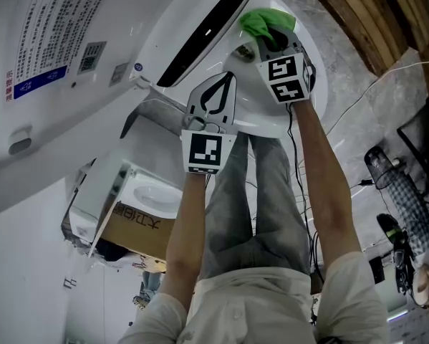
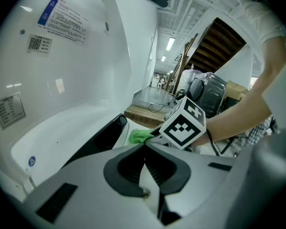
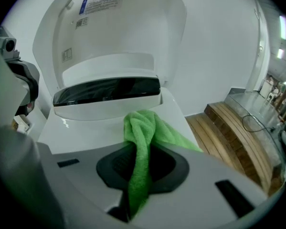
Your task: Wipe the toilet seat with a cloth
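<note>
The right gripper (image 3: 142, 168) has its jaws clamped on a green cloth (image 3: 150, 128), which bunches just ahead of them over the white toilet seat (image 3: 95, 130). The left gripper (image 2: 145, 163) has its jaws pressed together with nothing between them. Beyond both, the raised lid (image 3: 123, 32) bears a blue-headed label (image 3: 100, 3) and a QR code (image 2: 39, 44); the print is too small to read.

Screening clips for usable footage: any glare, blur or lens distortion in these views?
Head view: even light, cloth sharp. Left gripper view: fisheye bending, dark corners, soft highlights on the lid. Right gripper view: same bending, blurred left edge, cloth crisp.
</note>
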Demonstrator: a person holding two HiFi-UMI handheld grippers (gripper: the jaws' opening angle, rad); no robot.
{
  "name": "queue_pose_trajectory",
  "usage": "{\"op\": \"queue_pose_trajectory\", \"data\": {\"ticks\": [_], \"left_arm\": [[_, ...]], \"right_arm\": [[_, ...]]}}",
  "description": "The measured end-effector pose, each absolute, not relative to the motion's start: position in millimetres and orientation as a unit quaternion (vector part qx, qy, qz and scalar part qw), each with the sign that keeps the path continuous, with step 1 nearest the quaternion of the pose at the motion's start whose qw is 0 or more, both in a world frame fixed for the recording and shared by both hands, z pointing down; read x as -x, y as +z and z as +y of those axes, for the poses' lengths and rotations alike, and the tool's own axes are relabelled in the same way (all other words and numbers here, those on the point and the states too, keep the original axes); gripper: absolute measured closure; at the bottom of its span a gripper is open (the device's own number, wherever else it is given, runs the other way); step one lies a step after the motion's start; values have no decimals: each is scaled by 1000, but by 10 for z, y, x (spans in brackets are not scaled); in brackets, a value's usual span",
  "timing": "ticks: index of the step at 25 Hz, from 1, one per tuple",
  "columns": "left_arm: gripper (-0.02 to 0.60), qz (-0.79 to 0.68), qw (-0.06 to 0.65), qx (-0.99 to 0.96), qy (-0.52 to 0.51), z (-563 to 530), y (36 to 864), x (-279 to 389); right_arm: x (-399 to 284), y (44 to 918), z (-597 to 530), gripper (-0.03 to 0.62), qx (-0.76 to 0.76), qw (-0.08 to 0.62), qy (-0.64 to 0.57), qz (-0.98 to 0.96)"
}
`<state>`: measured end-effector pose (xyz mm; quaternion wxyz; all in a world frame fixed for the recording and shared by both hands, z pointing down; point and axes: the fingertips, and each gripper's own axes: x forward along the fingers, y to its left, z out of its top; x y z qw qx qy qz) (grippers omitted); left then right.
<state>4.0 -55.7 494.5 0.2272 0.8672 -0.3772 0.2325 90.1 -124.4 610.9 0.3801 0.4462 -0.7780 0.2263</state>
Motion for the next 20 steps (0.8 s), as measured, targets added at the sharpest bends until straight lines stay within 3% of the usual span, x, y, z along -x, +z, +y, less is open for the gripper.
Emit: {"op": "queue_pose_trajectory", "data": {"ticks": [20], "left_arm": [[569, -354, 219, -878, 236, -402, 4896, -487]], "right_arm": [[-1489, 6119, -927, 549, -469, 382, 239, -759]]}}
